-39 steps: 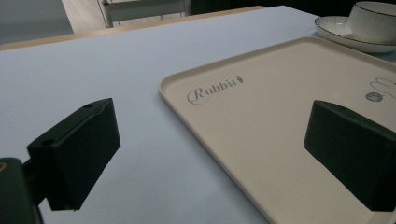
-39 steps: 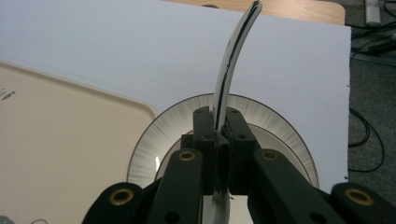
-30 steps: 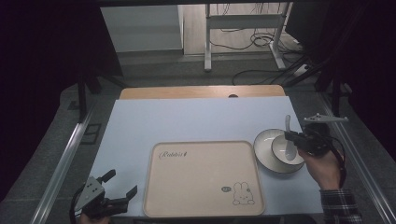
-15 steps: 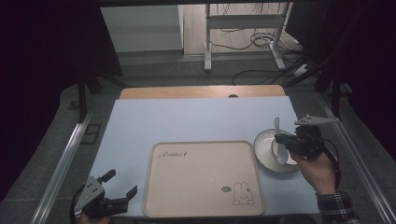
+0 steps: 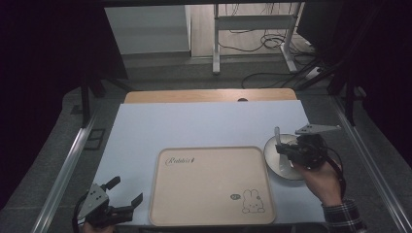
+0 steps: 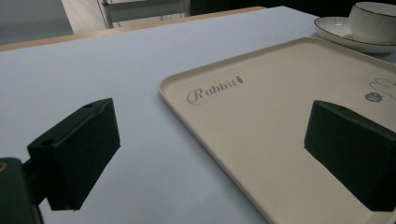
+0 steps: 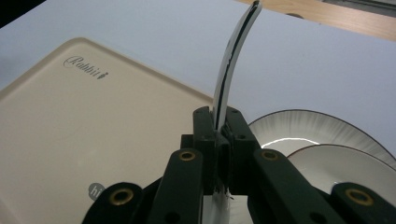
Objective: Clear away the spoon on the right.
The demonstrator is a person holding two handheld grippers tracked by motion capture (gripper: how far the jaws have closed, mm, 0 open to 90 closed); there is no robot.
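Fingers of the left gripper spread wide over the counter's near-left corner, beside the tray. Right gripper pinches a spoon upright above the saucer.

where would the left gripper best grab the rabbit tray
Probably the tray's raised rim on the near-left edge, coming in low from the left. It lies flat on the table, so only the lip offers a pinch, and the open left gripper is beside that corner.
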